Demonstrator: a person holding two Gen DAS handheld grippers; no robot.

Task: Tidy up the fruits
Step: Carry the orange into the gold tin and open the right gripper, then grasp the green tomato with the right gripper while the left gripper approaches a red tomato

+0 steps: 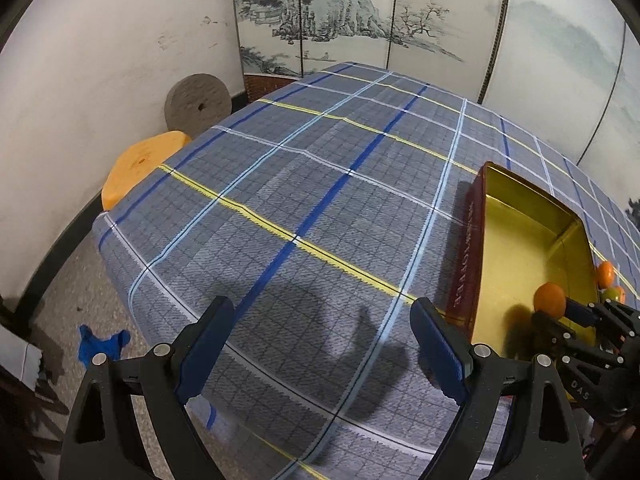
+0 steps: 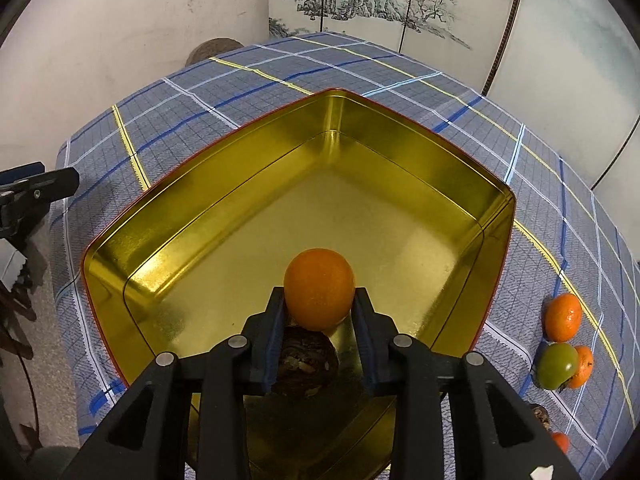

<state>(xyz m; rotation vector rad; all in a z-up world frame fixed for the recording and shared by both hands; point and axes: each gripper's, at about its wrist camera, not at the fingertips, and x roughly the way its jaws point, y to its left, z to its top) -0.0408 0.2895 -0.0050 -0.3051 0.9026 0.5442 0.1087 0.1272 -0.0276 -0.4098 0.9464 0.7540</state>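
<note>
Through the left wrist camera, the left gripper (image 1: pixel 322 354) hangs with its blue-padded jaws spread wide and nothing between them, over the near edge of the table covered in blue-grey checked cloth (image 1: pixel 304 184); ahead and to its right stands the shallow gold-lined metal tin with a dark red outer wall (image 1: pixel 466 264), seen here mostly from its lettered side; further right still, the right gripper (image 1: pixel 570 308) reaches in over the tin with the round orange fruit (image 1: pixel 550 299) pinched at its tips; just beyond that gripper two more fruits peek past the tin's far rim, a small orange tangerine (image 1: pixel 605 273) and a greenish fruit (image 1: pixel 611 294); off to the left, past the table edge, sit an orange flat round cushion (image 1: pixel 140 164) and a grey stone disc with a centre hole (image 1: pixel 198 104), neither of which the other camera shows clearly. Through the right wrist camera, the right gripper (image 2: pixel 319 302) is closed on the round orange fruit (image 2: pixel 319 288), held above the tin's gold floor (image 2: pixel 248 236); directly beneath the jaws, inside the tin, lies a dark brown wrinkled fruit (image 2: pixel 306 362), hidden from the left view; to the right of the gripper, outside the tin on the cloth, lie the tangerine (image 2: pixel 563 317), the green fruit (image 2: pixel 557 365) touching another orange one (image 2: pixel 583 366) behind it; the left gripper (image 2: pixel 36 188) shows only as a tip at the far left edge.
</note>
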